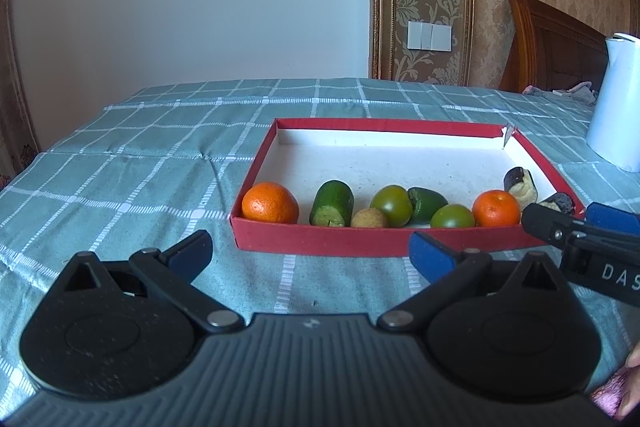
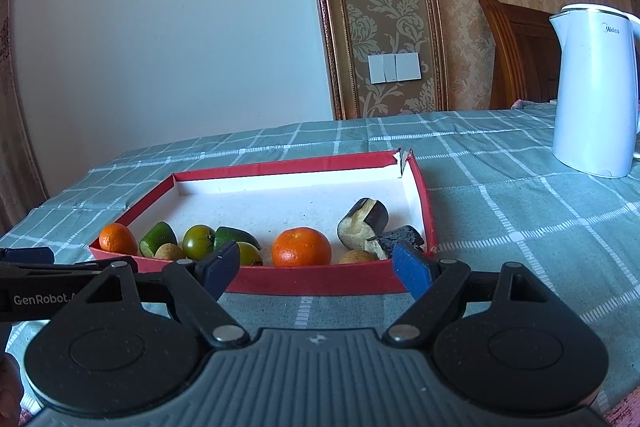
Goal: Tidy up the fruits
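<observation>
Left tongs [image 1: 310, 247]: spread wide, nothing between the blue pads; they sit low centre of the left view, just short of the tray's near wall.
Right tongs [image 2: 316, 265]: likewise released and empty, low centre of the right view, pads level with the near wall.
Tray [image 1: 384, 125]: red, shallow, white inside, on the checked bench [image 1: 120, 155]; its long axis runs left to right across both views.
Fruit: all lies in a row along the near wall, the far half of the tray bare.
Left orange [image 1: 270, 201]: lower left corner of the tray, slightly left of the left tongs' gap and straight ahead.
Cucumber piece [image 1: 332, 203]: just right of it, cut end facing the camera, long axis pointing away into the frame.
Green tomatoes [image 1: 391, 205]: mid-row, touching a small tan fruit [image 1: 370, 218].
Right orange [image 2: 301, 246]: dead ahead of the right tongs' gap, just over the wall.
Eggplant pieces [image 2: 362, 223]: right end of the row, nearest the right pad.
Nearer hand: judged, the left serves the left end, the right the orange and eggplant.
Kettle [image 2: 592, 99]: right edge, well apart from the tray.
</observation>
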### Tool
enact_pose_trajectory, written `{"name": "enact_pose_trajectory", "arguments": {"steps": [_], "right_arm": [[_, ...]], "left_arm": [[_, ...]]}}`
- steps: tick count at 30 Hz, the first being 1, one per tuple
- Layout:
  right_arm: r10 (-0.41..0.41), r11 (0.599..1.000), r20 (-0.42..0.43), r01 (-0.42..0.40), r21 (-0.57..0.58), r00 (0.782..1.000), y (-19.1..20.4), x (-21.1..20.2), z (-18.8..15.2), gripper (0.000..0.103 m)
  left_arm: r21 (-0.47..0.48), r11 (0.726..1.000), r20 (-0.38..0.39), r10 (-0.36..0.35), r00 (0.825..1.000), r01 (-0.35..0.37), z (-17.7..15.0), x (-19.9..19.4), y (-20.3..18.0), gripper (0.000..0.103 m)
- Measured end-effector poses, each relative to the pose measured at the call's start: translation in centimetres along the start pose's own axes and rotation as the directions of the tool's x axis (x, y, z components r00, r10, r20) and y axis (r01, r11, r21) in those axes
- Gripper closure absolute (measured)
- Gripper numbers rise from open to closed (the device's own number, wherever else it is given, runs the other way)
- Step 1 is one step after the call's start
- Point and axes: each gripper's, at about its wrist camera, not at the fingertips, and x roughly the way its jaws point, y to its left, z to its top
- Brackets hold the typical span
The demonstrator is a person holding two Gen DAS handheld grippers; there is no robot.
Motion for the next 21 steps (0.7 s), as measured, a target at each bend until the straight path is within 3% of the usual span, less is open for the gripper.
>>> {"name": "enact_pose_trajectory", "arguments": {"steps": [21], "right_arm": [[0.000, 1.000, 0.015, 0.000, -0.006, 1.000, 0.42, -0.01, -0.19, 0.019]], "left_arm": [[0.016, 1.000, 0.010, -0.016, 1.000, 0.016, -0.05, -0.57, -0.19, 0.000]]}}
